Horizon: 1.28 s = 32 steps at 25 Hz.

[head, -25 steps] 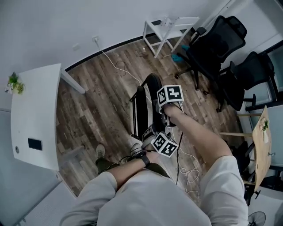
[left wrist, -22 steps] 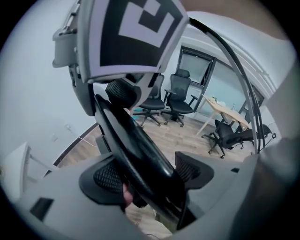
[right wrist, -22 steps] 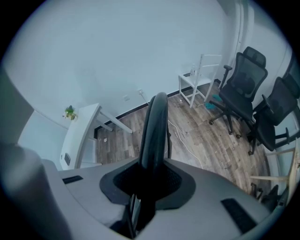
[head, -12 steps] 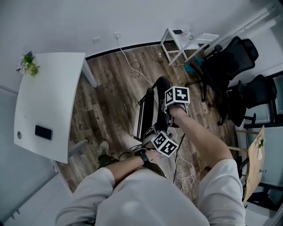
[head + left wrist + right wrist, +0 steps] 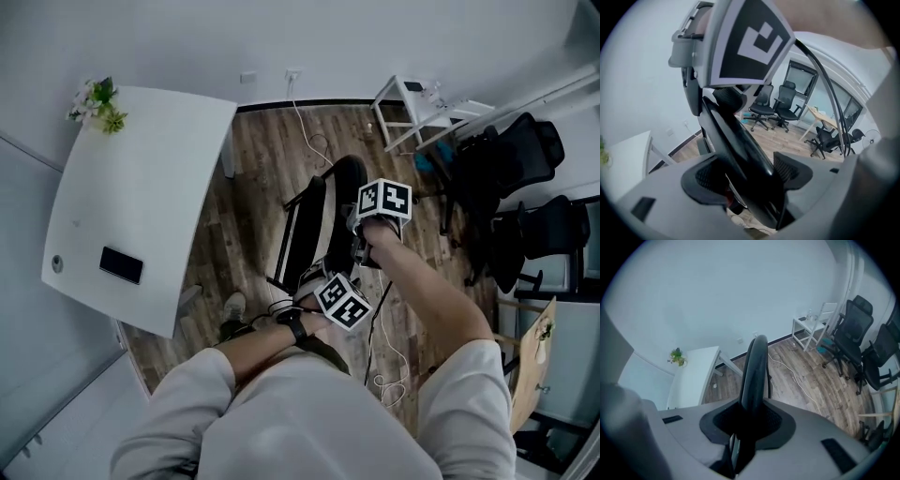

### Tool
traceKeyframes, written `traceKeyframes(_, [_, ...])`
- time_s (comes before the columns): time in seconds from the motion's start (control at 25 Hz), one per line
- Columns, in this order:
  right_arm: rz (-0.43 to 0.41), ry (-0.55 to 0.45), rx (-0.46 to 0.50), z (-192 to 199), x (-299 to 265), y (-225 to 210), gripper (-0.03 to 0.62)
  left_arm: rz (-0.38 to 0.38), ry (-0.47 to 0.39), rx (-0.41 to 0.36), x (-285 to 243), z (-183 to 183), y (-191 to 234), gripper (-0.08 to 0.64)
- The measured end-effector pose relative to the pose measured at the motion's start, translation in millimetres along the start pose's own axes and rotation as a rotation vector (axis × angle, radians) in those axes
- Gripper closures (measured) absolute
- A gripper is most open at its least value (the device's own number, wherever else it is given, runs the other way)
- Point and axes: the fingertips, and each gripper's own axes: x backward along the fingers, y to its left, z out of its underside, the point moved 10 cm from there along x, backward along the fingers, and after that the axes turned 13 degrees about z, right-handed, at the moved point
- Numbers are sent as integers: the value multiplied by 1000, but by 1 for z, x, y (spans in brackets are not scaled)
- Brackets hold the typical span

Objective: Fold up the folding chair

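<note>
chair (image 5: 304, 225): folded flat, on edge | left tool (image 5: 750, 180): clenched on its near end | right tool (image 5: 747, 423): clenched on its far rim

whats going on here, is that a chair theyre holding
Yes. A person holds a black folding chair with both grippers, above the wooden floor beside a white table. The chair already looks folded flat. The right gripper is clamped on a thin edge of it. The left gripper has a thicker part of the chair between its fingers, nearer the person's body. Whether the chair touches the floor can't be told.
</note>
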Motion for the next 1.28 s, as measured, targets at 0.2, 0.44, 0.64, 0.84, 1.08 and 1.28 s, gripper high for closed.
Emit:
traceKeyframes(0.2, [-34,-14,11,-12,-7,68,497,-51,-19,1,41,27,48,236])
traceKeyframes(0.44, [-51,-46,44,-22,-18,151,497,-91,-55,10,88,62,104,239])
traceKeyframes(0.64, [-55,-57,67,-22,-24,207,497,-108,-85,23,121,90,136,241])
traceKeyframes(0.84, [-40,-57,76,-12,-36,254,497,-102,-111,37,146,123,160,241])
traceKeyframes(1.08, [-34,-87,60,-12,-40,308,491,-59,-163,49,183,151,195,238])
traceKeyframes(1.28, [-68,-88,23,-15,-45,334,463,-16,-133,-2,209,168,225,238])
